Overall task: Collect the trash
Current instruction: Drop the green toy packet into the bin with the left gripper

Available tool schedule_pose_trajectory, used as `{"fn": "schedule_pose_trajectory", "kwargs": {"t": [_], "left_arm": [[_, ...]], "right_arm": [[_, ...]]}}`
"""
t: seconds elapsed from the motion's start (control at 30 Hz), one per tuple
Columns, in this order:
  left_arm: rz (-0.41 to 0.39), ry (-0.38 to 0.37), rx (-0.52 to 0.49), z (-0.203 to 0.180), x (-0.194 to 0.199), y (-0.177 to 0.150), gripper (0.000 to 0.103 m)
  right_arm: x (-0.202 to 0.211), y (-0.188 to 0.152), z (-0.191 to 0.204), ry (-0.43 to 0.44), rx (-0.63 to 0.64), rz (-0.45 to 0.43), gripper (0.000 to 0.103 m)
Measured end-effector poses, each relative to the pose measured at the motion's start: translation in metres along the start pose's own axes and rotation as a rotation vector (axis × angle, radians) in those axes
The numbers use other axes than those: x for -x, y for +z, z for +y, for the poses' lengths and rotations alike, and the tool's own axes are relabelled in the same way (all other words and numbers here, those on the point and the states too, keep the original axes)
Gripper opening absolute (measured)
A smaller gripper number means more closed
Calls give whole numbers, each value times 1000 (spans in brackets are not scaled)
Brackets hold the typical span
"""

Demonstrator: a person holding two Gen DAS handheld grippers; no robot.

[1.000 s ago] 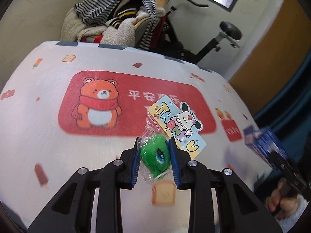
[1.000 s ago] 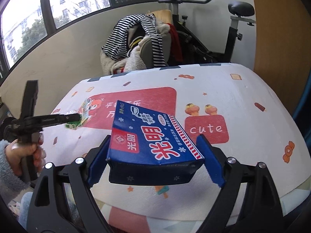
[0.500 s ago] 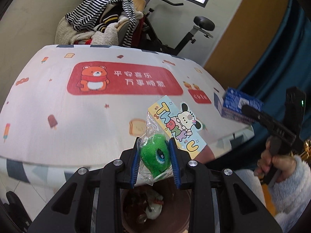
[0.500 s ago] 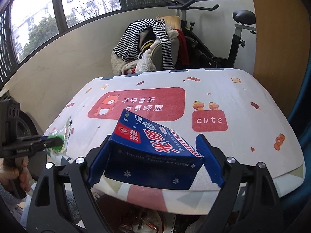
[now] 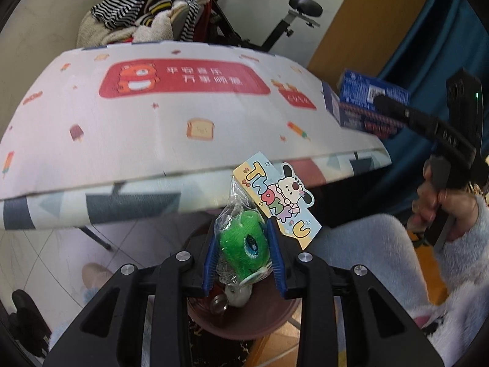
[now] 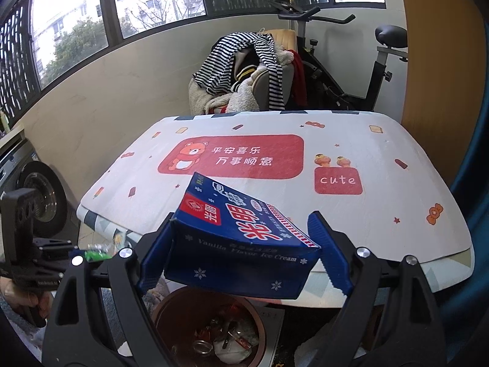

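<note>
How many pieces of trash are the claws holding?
2. The left claw grips a bagged green toy over the bin. The right claw grips a blue box above the same bin. More trash lies inside the bin.

A green toy in a clear plastic bag point(image 5: 241, 241) with a cartoon-dog header card is pinched between the left jaws, hanging directly above the brown trash bin point(image 5: 244, 315). A dark blue ice cream carton point(image 6: 241, 241) — tilted, squeezed between the right jaws — hangs over the same bin point(image 6: 211, 330), which holds scraps and wrappers.
</note>
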State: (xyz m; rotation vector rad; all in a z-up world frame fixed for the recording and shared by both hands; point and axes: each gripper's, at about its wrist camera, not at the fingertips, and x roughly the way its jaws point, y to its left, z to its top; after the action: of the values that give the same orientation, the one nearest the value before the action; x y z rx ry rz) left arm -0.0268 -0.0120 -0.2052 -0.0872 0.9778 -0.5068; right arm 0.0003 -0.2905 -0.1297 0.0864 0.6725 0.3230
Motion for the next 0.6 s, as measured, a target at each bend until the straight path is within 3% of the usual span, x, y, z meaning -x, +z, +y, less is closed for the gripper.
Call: {"fn": "schedule_pose_trajectory", "kwargs": {"t": [0.23, 0.3, 0.37, 0.6], "left_arm": [[45, -8, -2, -4, -11, -12, 34], [56, -9, -12, -5, -14, -13, 42], [52, -10, -19, -7, -13, -14, 62], [4, 17, 10, -4, -3, -6, 87]], "right_arm": [[3, -6, 6, 2, 6, 4, 84], [3, -7, 7, 2, 7, 7, 84], [4, -7, 8, 4, 8, 10, 84], [2, -8, 8, 8, 10, 24, 84]]}}
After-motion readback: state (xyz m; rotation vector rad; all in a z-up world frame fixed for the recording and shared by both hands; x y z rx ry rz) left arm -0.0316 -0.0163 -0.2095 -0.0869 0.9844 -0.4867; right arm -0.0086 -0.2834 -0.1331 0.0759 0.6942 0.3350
